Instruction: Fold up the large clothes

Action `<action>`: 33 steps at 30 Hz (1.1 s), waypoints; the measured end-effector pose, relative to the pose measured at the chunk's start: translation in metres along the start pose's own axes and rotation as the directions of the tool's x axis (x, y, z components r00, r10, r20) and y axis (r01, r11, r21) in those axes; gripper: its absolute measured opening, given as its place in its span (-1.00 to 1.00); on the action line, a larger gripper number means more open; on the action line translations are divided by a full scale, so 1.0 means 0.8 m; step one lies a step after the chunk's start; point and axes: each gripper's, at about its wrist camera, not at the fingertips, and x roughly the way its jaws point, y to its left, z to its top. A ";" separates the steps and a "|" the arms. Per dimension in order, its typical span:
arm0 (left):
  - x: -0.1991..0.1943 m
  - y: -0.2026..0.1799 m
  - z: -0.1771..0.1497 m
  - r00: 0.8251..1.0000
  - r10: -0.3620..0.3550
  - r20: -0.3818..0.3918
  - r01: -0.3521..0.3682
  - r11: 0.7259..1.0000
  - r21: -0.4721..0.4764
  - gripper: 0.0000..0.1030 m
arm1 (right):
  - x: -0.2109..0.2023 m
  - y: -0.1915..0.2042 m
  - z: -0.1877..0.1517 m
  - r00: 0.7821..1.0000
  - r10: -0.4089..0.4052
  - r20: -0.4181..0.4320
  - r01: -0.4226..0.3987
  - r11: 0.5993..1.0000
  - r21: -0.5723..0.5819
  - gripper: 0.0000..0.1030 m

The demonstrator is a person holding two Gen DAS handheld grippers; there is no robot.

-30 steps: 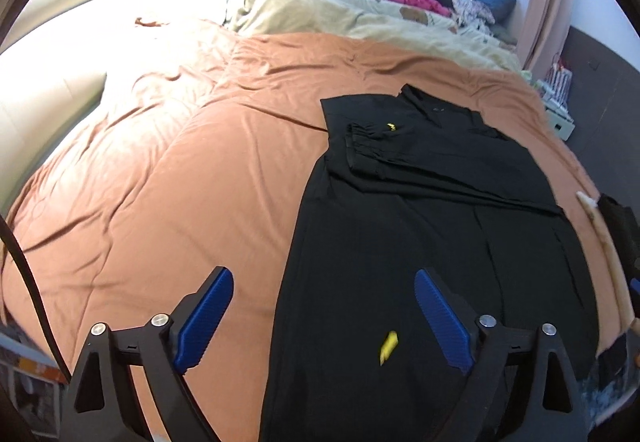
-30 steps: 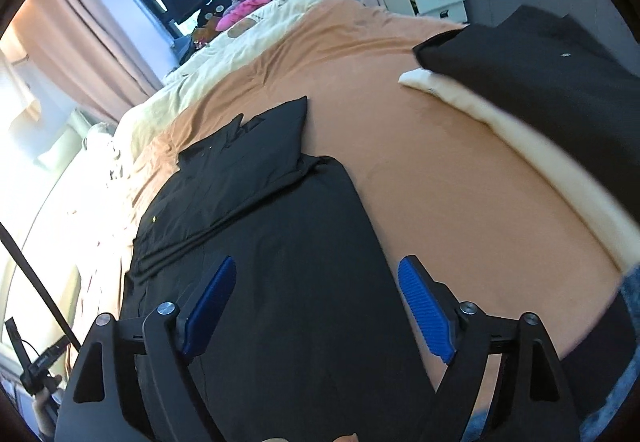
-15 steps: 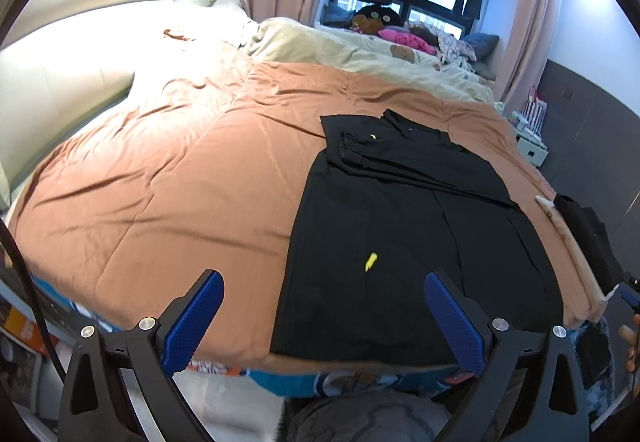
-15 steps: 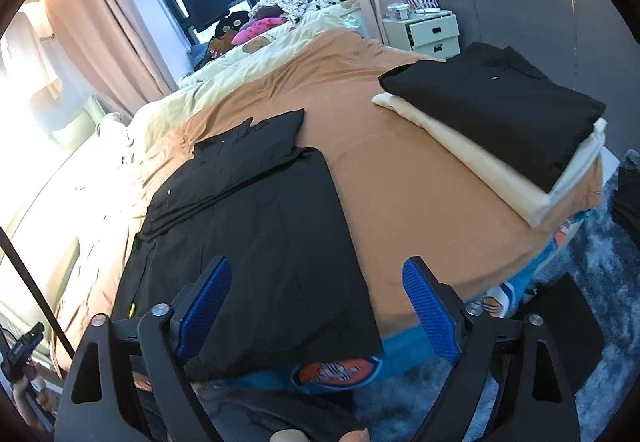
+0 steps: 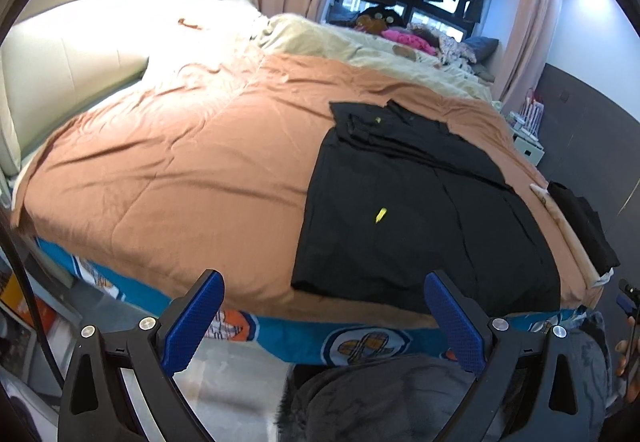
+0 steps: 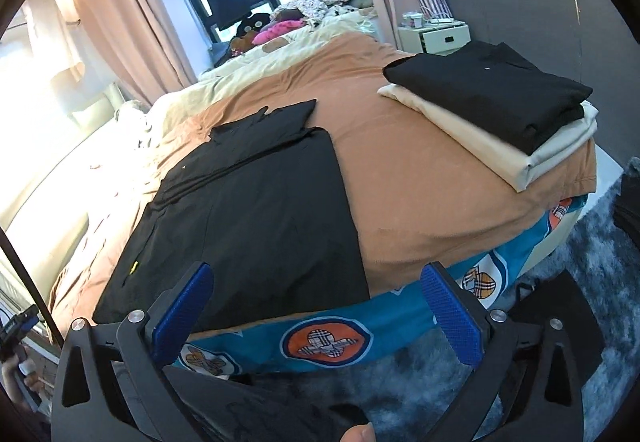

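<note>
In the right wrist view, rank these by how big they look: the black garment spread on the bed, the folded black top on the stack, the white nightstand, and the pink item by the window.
1. Black garment
2. Folded black top
3. White nightstand
4. Pink item

The nightstand and pink item lie farther from the camera, so their true sizes are unsure.

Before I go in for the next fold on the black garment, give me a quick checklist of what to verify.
1. Left hand-held gripper open, nothing between its pads: ok.
2. Right hand-held gripper open and empty, its jaws have just been opening: ok.
3. Black garment lies flat on the orange bedspread, sleeves folded in: ok.
4. Near hem on the bed, not hanging over the edge: ok.
5. Folded stack apart from the garment: ok.
6. Both grippers within reach of the hem: cannot tell.
</note>
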 end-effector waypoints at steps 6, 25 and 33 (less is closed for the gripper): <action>0.039 0.015 -0.004 0.998 -0.003 -0.057 0.002 1.000 -0.026 0.67 | 0.027 -0.034 -0.002 0.997 0.006 -0.079 -0.002 0.999 0.047 1.00; 0.198 0.046 -0.018 0.979 -0.061 -0.194 0.027 0.985 -0.168 0.36 | 0.216 -0.079 0.040 0.982 0.091 -0.167 -0.075 0.992 0.098 0.58; 0.198 0.062 -0.019 0.957 -0.191 -0.216 0.129 0.953 -0.273 -0.05 | 0.249 -0.071 0.031 0.966 0.190 -0.176 -0.164 0.975 0.149 0.20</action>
